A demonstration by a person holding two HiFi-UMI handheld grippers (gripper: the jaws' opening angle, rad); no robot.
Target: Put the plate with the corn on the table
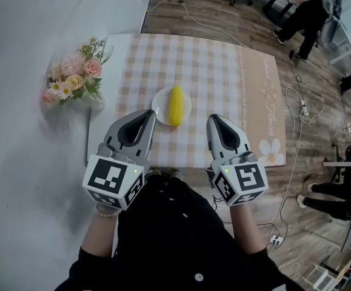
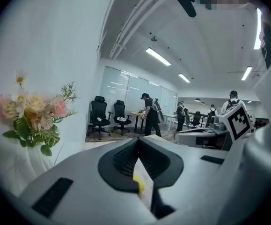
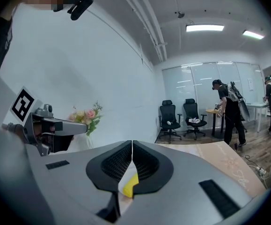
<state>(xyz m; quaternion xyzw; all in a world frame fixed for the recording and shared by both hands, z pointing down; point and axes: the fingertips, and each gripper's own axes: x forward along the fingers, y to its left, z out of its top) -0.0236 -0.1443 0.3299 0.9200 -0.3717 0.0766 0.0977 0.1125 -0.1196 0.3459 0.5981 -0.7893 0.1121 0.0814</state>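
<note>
1. The table (image 1: 257, 90) carries a beige checked cloth (image 1: 217, 71) that covers most of its top.
2. The plate (image 1: 159, 100) is white and round. It sits on the cloth, about midway between the table's left and right edges and nearer the near edge than the far edge.
3. The corn (image 1: 176, 105) lies on the plate with its long axis running from the near edge toward the far edge, slightly right of the plate's centre.
4. The left gripper (image 1: 146, 115) is over the near edge, left of centre. Its tip is just beside the plate's near-left rim; contact cannot be determined.
5. In the left gripper view, the left gripper (image 2: 139, 139) has its jaws clenched tip to tip with nothing between them. A sliver of corn (image 2: 137, 184) shows through the opening behind the tips.
6. The right gripper (image 1: 214, 119) is over the near edge, right of the plate and apart from it.
7. In the right gripper view, the right gripper (image 3: 132, 142) has its jaws pressed together and grasps nothing.
8. A bouquet (image 1: 75, 77) stands at the table's left edge, toward the far-left corner.
</note>
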